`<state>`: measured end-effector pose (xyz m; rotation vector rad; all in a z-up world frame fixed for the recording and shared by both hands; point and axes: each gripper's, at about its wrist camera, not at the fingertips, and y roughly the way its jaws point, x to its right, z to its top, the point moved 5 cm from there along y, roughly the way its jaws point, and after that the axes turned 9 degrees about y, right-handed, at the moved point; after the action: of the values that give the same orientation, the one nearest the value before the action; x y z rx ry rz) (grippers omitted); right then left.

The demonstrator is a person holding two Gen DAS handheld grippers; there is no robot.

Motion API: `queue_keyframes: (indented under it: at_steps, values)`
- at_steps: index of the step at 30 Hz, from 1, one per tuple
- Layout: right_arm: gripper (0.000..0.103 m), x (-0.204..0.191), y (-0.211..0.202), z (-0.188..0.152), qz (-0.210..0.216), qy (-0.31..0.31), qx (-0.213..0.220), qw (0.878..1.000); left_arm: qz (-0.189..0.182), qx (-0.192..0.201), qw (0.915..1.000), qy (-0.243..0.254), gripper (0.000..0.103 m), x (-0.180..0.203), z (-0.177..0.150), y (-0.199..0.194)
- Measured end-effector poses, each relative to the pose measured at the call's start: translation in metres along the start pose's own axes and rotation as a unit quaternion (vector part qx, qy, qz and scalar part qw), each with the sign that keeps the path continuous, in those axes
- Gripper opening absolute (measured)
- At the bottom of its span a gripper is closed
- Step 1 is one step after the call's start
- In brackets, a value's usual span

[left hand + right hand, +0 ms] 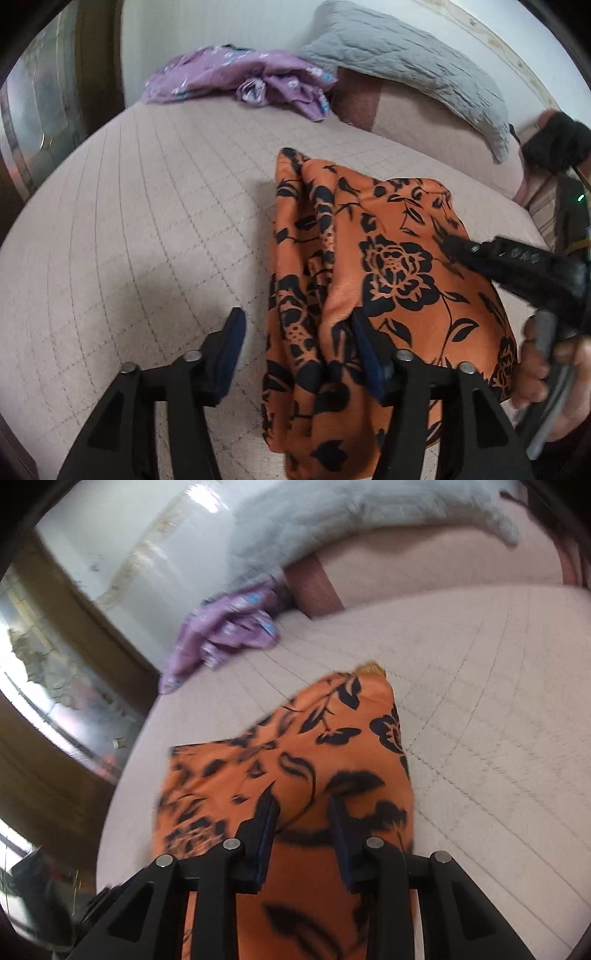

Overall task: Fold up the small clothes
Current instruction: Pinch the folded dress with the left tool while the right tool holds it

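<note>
You held a two-finger gripper in each hand over a bed covered by a pale quilted bedspread [147, 206] with a stitched grid pattern. The orange garment [388, 266], printed with dark flowers and leaves, lay on that bedspread in a bunched, partly folded heap, right of centre in the left wrist view and directly under the tool in the right wrist view [295, 760]. Your left gripper [299, 328] stood with its jaws wide apart: one finger sat over bare bedspread, the other over the edge of the cloth, and neither pad pressed on the fabric, so this tool was released. Your right gripper [304, 805] pointed down at the garment with its jaws set fairly narrow; orange cloth filled the gap between them, but that view was blurred and I could not tell whether the pads pinched the fabric or only hovered above it. In the left wrist view the same right tool reached in from the right edge, its black tip over the garment, with your hand [543, 362] wrapped round its handle. Further back, a crumpled purple garment [251, 79] lay near a grey quilted pillow [402, 59] by the wall.
</note>
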<state>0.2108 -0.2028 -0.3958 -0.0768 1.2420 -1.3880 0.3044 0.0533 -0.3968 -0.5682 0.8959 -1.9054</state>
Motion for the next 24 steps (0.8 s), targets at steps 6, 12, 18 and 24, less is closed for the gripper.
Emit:
queue_keyframes:
  at_steps: [6,12,18,24]
  values:
    - [0.034,-0.020,-0.002,0.004,-0.026,-0.044,0.011,0.999,-0.003,-0.006,1.0000,-0.006,0.069,-0.003,-0.002,0.001]
    - [0.034,-0.058,0.013,0.009,0.029,-0.048,-0.004,0.998,0.015,0.000,0.9997,0.017,0.069,0.002,-0.003,-0.002]
    - [0.033,-0.066,0.069,0.007,0.012,-0.036,-0.053,0.998,0.028,0.006,0.9990,0.035,0.069,0.003,-0.003,-0.004]
    - [0.033,-0.062,0.052,0.005,0.026,-0.032,-0.049,0.998,0.029,0.006,0.9988,0.039,0.069,0.005,-0.003,-0.004]
